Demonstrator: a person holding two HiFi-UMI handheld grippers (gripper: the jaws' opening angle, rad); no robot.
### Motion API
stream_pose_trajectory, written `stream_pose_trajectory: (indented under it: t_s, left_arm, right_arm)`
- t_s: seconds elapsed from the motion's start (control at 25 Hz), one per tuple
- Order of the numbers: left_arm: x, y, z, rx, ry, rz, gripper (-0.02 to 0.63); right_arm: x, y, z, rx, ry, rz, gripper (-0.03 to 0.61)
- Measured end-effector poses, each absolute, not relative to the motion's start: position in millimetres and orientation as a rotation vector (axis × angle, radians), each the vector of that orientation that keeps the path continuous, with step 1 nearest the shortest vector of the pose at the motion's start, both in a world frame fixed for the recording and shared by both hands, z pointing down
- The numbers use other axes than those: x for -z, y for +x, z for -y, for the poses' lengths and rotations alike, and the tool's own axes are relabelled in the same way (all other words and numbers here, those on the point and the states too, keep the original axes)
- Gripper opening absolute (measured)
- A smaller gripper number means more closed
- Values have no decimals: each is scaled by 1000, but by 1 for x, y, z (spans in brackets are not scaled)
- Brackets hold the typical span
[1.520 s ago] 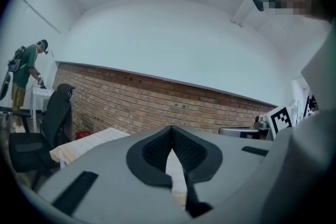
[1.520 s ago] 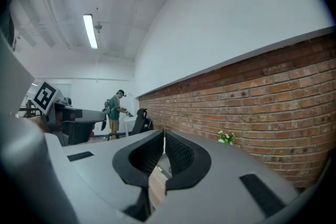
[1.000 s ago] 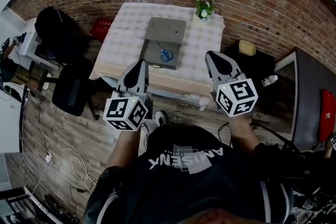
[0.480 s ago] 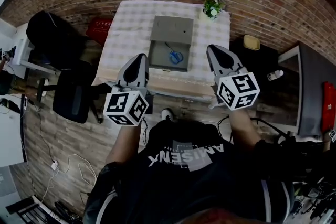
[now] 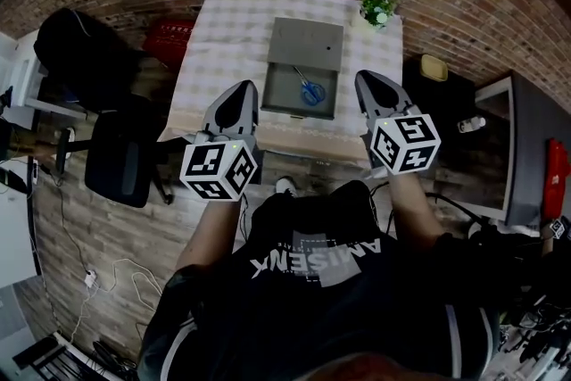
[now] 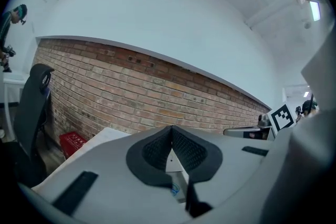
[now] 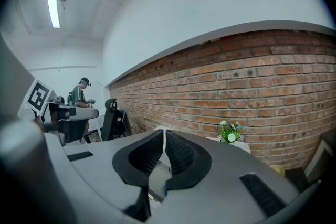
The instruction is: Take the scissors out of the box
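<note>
An open grey box (image 5: pixel 285 90) lies on the checked tablecloth (image 5: pixel 223 40), its lid (image 5: pixel 308 40) folded back behind it. Blue-handled scissors (image 5: pixel 311 93) lie inside, toward its right side. My left gripper (image 5: pixel 244 87) hovers at the table's near edge, left of the box, jaws shut and empty. The right gripper (image 5: pixel 365 78) hangs right of the box, also shut on nothing. In the left gripper view the pads meet at the left gripper (image 6: pixel 171 129) tip, with a bit of blue scissors (image 6: pixel 175 190) showing below. The right gripper (image 7: pixel 164 132) pads touch too.
A small potted plant (image 5: pixel 378 4) stands at the table's far right corner. A red crate (image 5: pixel 166 44) and a black office chair (image 5: pixel 120 158) sit left of the table. A dark stand with a yellow item (image 5: pixel 434 67) is to the right. A person (image 7: pixel 80 94) stands far off.
Both grippers have moved forward toward the table and a little lower. The table and box now sit closer, with the jaw tips level with the box's sides. Jaws stayed shut.
</note>
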State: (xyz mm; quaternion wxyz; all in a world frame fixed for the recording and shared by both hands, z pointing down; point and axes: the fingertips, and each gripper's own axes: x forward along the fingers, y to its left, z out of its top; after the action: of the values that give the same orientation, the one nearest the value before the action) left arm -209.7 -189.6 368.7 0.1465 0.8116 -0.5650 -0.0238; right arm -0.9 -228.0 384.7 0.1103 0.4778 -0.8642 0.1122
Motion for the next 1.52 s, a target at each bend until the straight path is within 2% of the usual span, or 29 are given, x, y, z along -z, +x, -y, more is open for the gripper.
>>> stream_pose_trajectory:
  t_s: [0.28,0.56,1.08,1.2,1.28,1.52]
  left_arm:
    - [-395,-215,207,27,2244,1617,12]
    - [-419,-181,224,-25,2223,1587,14]
    - [-481,-165,248,-218,2020,1673,14]
    - [-500,-171,257,-262,2034,1643,14]
    - [-515,-175,264,-293,2040,1609,14]
    - [-559,-185,273,-384,2022,1506,14]
  right_arm:
    - [-397,-13,249,-340,1331,2509,44]
    - [-422,-3,271,-393,1238,2516,44]
    - [-486,-14,299,-507,1008,2530,46]
    - [-505,-24,303,-519,989,2493,54]
    - [-519,-30,307,-520,990,2454,87]
    - [-573,-42,306,-580,996,2331,98]
